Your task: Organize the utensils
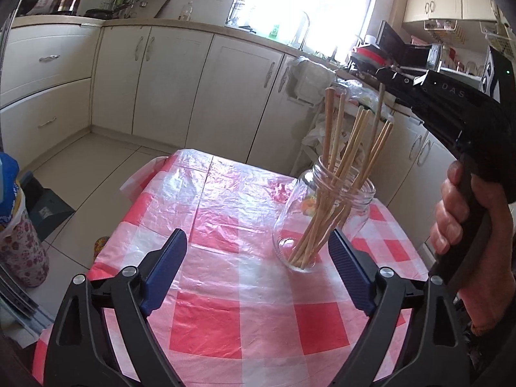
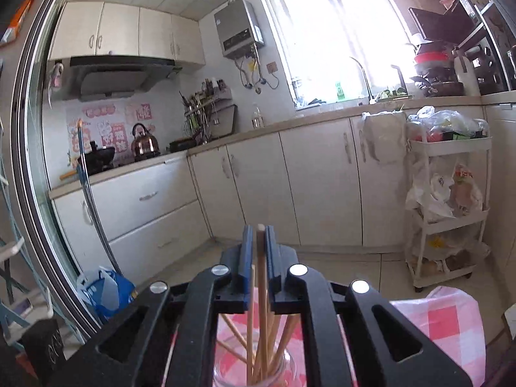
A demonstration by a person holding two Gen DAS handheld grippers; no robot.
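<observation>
A clear glass jar (image 1: 322, 216) stands on the table's red-and-white checked cloth (image 1: 232, 329) and holds several wooden chopsticks (image 1: 348, 161). My left gripper (image 1: 258, 242) is open and empty, low over the cloth, with its right fingertip beside the jar. My right gripper (image 2: 259, 235) is shut on one chopstick (image 2: 261, 277), held upright over the jar (image 2: 254, 364), its lower end down among the others. In the left wrist view the right gripper's black body (image 1: 451, 109) reaches in from the right, above the jar.
White kitchen cabinets (image 1: 167, 80) line the far walls. A white trolley (image 2: 448, 213) with bags stands by the cabinets. A flowered container (image 1: 19, 245) sits left of the table. A blue bag (image 2: 106, 290) lies on the floor.
</observation>
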